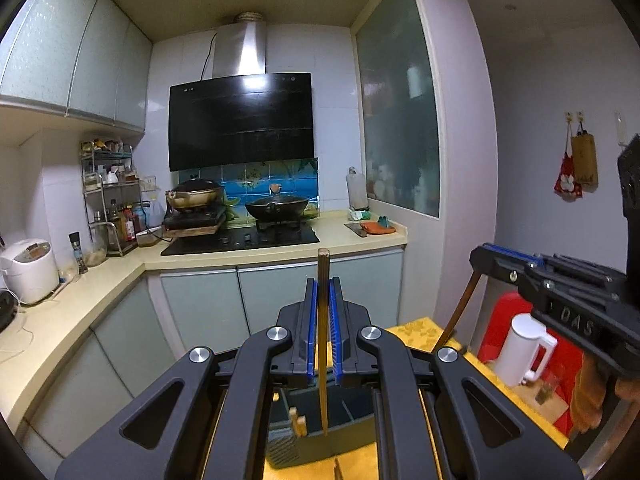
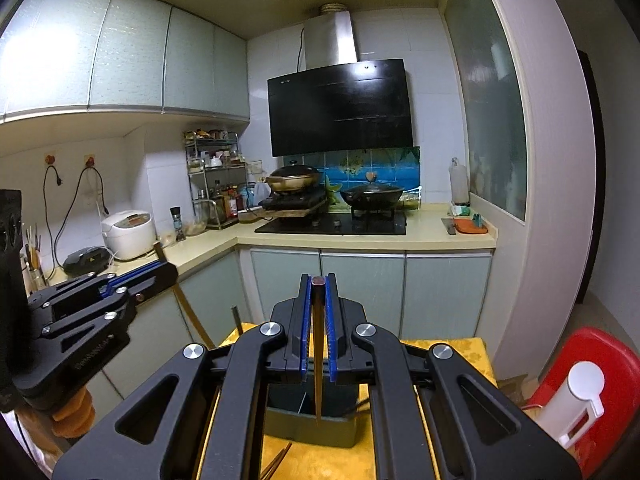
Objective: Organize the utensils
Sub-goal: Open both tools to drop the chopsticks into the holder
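Observation:
My left gripper (image 1: 323, 284) is shut on a brown chopstick (image 1: 322, 344) that hangs upright, its lower tip over a dark grey utensil holder (image 1: 320, 440) on a yellow table (image 1: 416, 328). Two wooden chopstick ends (image 1: 298, 424) stand in the holder's left compartment. My right gripper (image 2: 319, 280) is shut on another brown chopstick (image 2: 318, 360), its tip just over the holder (image 2: 312, 424). In the left wrist view the right gripper (image 1: 480, 256) shows at the right with its chopstick (image 1: 460, 308). In the right wrist view the left gripper (image 2: 166, 268) shows at the left.
A white jug (image 1: 520, 352) stands on a red stool (image 1: 560, 364) to the right. More chopsticks (image 2: 276, 460) lie on the yellow table in front of the holder. Behind are the kitchen counter (image 1: 340, 240), a stove with a wok (image 1: 278, 204) and a rice cooker (image 1: 28, 268).

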Available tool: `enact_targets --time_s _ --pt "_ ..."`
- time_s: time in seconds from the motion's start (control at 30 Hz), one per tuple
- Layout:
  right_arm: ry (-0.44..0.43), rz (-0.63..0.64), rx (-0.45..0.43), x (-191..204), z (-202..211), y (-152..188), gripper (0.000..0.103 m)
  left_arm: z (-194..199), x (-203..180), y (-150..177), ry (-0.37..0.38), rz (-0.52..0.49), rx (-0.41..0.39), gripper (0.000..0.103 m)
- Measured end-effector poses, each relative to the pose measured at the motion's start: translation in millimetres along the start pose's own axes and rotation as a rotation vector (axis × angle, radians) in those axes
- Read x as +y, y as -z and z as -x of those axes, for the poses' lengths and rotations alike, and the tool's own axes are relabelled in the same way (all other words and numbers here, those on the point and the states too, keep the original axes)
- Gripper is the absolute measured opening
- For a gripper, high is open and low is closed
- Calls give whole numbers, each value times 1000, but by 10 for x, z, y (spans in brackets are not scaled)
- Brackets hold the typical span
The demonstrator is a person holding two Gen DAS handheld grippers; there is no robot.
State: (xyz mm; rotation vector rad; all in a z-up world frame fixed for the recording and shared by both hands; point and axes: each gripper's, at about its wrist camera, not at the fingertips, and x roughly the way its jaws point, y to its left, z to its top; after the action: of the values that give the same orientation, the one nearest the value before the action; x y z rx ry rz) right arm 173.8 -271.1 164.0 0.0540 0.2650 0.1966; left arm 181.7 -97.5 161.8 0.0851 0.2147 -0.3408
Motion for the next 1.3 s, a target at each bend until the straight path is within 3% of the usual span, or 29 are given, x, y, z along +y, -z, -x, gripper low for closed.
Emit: enact_targets --time_s 0.2,0.4,0.8,0.87,0.93,1.07,1.3 --pt "17 6 15 -42 -260 -29 7 -403 53 -36 -12 43 20 6" --pt "29 -9 99 -128 -571 122 7 -695 104 208 -14 47 102 6" --pt "-2 -52 223 -130 -892 368 8 -839 260 482 -7 70 188 6" --pt "-3 -48 228 -110 -902 381 9 -813 276 481 -8 72 188 14" --pt "2 -49 228 -111 -911 380 11 -779 294 471 -7 76 187 41" --pt "26 -58 210 -125 -859 365 37 -674 306 443 -13 76 162 53" --pt "40 -64 186 -166 -693 350 39 -467 321 433 -28 62 131 71"
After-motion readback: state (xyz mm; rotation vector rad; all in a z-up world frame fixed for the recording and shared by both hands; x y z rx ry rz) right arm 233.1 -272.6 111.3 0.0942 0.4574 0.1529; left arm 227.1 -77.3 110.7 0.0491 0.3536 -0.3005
